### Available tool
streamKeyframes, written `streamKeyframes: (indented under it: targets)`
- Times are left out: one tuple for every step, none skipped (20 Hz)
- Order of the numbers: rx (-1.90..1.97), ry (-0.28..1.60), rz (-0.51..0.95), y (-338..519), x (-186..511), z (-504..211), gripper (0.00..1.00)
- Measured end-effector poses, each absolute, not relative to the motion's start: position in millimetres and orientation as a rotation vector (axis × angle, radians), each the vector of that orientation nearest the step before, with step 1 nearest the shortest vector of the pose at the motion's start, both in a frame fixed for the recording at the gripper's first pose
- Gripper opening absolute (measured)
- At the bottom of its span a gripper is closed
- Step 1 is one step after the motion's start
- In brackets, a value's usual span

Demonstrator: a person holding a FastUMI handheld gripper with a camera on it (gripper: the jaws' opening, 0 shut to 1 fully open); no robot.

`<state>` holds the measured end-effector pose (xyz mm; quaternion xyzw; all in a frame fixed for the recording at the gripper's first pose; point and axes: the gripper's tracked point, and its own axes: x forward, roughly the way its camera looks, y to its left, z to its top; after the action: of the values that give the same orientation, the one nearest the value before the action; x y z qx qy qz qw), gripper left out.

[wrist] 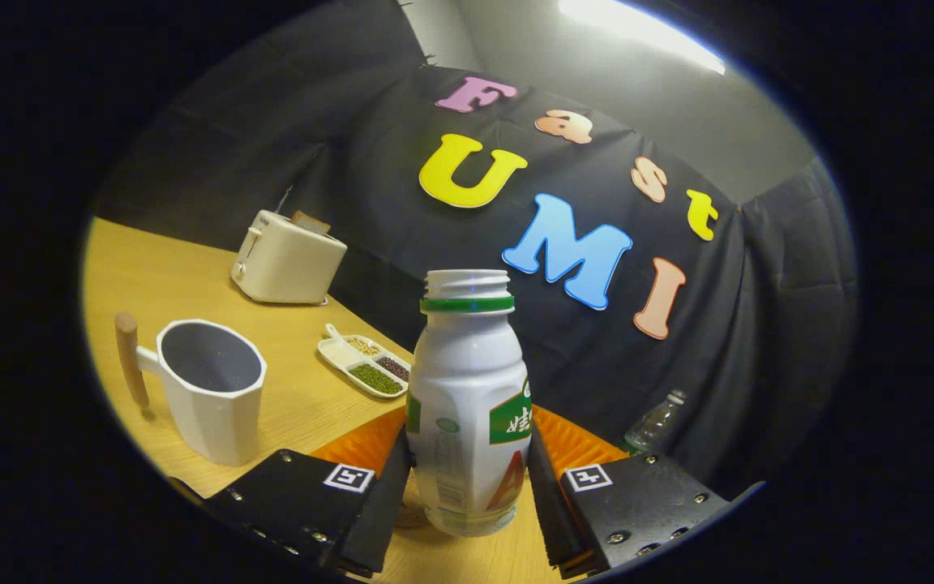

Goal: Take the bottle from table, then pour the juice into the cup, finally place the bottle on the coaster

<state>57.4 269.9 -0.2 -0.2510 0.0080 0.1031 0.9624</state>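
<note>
Pinching one uncapped bottle [467, 405], both fingers of the gripper [467, 487] press its sides; one cup [212, 389] sits beyond the left finger.

Cloth-walled booth [370, 186] dressed with kitchen toaster [287, 258].

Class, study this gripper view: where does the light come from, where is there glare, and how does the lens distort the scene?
Gripper view: a bright overhead light burns out above the booth; soft sheen on the bottle, held between the gripper fingers; the cup casts a faint shadow; fisheye bends the table edge.
</note>
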Motion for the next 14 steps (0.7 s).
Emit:
streamKeyframes:
  targets:
    - [-0.457, 0.030, 0.224, 273, 58, -3, 0.71]
    - [-0.414, 0.042, 0.236, 275, 61, -6, 0.71]
    - [-0.374, 0.052, 0.244, 274, 62, -7, 0.71]
    - [-0.337, 0.058, 0.247, 273, 64, -8, 0.71]
    - [-0.295, 0.065, 0.248, 272, 67, -8, 0.71]
    - [-0.258, 0.067, 0.250, 273, 69, -8, 0.71]
    - [-0.206, 0.072, 0.261, 275, 71, -8, 0.71]
    - [-0.158, 0.083, 0.275, 279, 72, -10, 0.71]
    - [-0.122, 0.095, 0.286, 281, 74, -13, 0.71]
    - [-0.107, 0.103, 0.284, 280, 76, -17, 0.71]
    - [-0.113, 0.107, 0.275, 277, 80, -19, 0.71]
    - [-0.117, 0.107, 0.271, 275, 83, -20, 0.71]
    - [-0.119, 0.112, 0.271, 276, 84, -22, 0.71]
    - [-0.119, 0.115, 0.271, 276, 86, -23, 0.71]
